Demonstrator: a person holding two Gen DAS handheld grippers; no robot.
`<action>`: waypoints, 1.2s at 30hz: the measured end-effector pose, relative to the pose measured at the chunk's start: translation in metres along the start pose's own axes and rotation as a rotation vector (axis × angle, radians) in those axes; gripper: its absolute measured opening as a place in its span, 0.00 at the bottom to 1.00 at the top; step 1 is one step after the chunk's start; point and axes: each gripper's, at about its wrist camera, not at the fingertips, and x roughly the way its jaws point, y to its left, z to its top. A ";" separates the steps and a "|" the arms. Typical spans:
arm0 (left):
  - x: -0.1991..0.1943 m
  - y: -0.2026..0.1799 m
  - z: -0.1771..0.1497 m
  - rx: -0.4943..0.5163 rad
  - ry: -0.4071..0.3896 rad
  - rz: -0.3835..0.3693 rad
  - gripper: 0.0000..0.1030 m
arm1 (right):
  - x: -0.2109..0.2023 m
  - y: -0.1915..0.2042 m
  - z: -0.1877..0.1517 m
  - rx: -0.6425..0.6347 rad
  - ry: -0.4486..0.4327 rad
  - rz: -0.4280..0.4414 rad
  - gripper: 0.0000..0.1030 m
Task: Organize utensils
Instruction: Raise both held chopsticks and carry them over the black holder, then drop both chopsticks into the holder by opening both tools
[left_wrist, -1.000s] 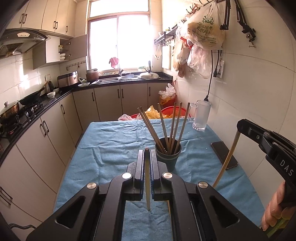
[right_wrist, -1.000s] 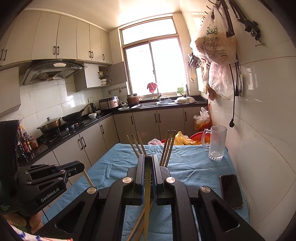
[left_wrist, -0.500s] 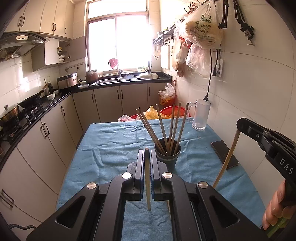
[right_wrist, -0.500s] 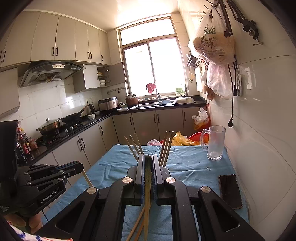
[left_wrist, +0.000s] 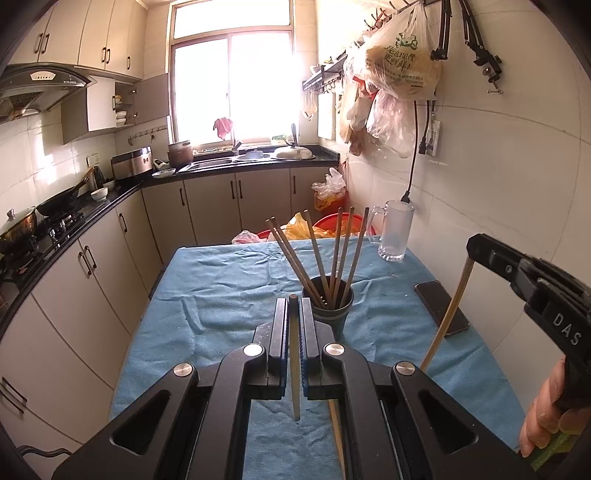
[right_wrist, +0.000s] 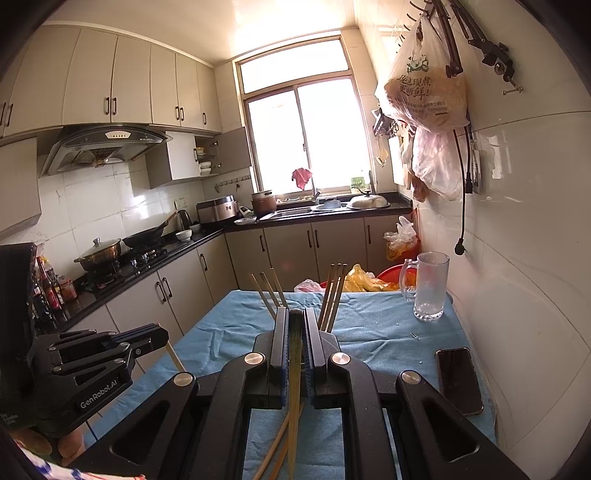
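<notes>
A dark cup (left_wrist: 330, 310) stands mid-table on the blue cloth (left_wrist: 229, 288) and holds several wooden chopsticks (left_wrist: 334, 251). My left gripper (left_wrist: 293, 301) is shut on a pale chopstick (left_wrist: 294, 369), held just left of and before the cup. My right gripper (right_wrist: 295, 314) is shut on another chopstick (right_wrist: 294, 387); it also shows at the right of the left wrist view (left_wrist: 476, 245), its chopstick (left_wrist: 445, 325) hanging down. In the right wrist view the cup is hidden behind the fingers; only chopstick tops (right_wrist: 334, 291) show. Loose chopsticks (right_wrist: 275, 448) lie under the right gripper.
A glass mug (left_wrist: 395, 232) stands at the table's far right corner. A black phone (left_wrist: 441, 308) lies on the cloth by the right wall. Kitchen cabinets and a stove (left_wrist: 55, 225) run along the left. Bags and a red basin (left_wrist: 332, 225) lie beyond the table.
Both grippers have barely shifted; the cup and chopsticks sit slightly higher in the left wrist view. Each gripper still holds its chopstick.
</notes>
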 end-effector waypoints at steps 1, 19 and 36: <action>-0.001 0.001 0.003 -0.002 -0.003 -0.007 0.05 | -0.001 0.000 0.001 0.001 -0.002 0.000 0.07; -0.006 0.011 0.092 -0.059 -0.173 -0.098 0.05 | 0.035 -0.015 0.069 0.038 -0.108 -0.023 0.07; 0.095 0.013 0.123 -0.108 -0.131 -0.098 0.05 | 0.152 -0.046 0.079 0.103 -0.042 -0.061 0.08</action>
